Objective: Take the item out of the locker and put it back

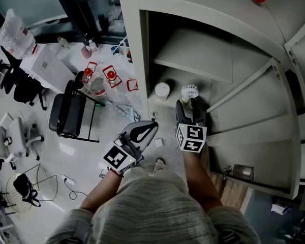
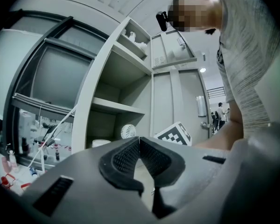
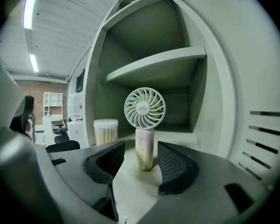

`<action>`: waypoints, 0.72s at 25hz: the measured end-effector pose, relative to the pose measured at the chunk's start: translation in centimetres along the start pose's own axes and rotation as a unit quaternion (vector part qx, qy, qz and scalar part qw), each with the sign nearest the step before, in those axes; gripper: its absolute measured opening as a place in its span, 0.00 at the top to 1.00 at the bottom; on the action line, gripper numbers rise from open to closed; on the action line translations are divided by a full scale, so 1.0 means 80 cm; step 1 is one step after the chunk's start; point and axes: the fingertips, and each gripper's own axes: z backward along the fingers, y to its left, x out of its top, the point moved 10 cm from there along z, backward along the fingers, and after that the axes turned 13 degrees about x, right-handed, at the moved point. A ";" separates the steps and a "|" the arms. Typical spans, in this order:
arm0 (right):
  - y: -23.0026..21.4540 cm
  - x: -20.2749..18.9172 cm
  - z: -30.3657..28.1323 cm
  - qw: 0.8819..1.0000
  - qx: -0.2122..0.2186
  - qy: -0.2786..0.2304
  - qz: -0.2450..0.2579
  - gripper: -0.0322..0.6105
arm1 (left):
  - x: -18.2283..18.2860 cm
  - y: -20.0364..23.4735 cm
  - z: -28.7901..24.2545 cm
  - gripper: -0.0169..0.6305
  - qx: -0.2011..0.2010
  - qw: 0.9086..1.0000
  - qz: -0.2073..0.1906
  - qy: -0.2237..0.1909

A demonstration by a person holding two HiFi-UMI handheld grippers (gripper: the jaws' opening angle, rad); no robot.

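Note:
A small white hand fan stands upright on its pale handle on the locker's lower shelf. My right gripper reaches into the locker, and its jaws stand open on either side of the handle, with a narrow gap on each side. In the head view the fan sits just beyond the right gripper. My left gripper hangs outside the locker to the left, shut with nothing in it; its pads meet at the tips.
A round jar of cotton swabs stands on the same shelf, left of the fan. Another shelf runs above it. The locker door hangs open at the right. A black chair and a cluttered table stand to the left.

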 end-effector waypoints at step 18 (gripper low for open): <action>-0.010 -0.009 -0.018 1.000 -0.015 0.021 0.017 0.73 | 0.004 0.006 0.001 0.96 0.007 1.000 0.001 -0.002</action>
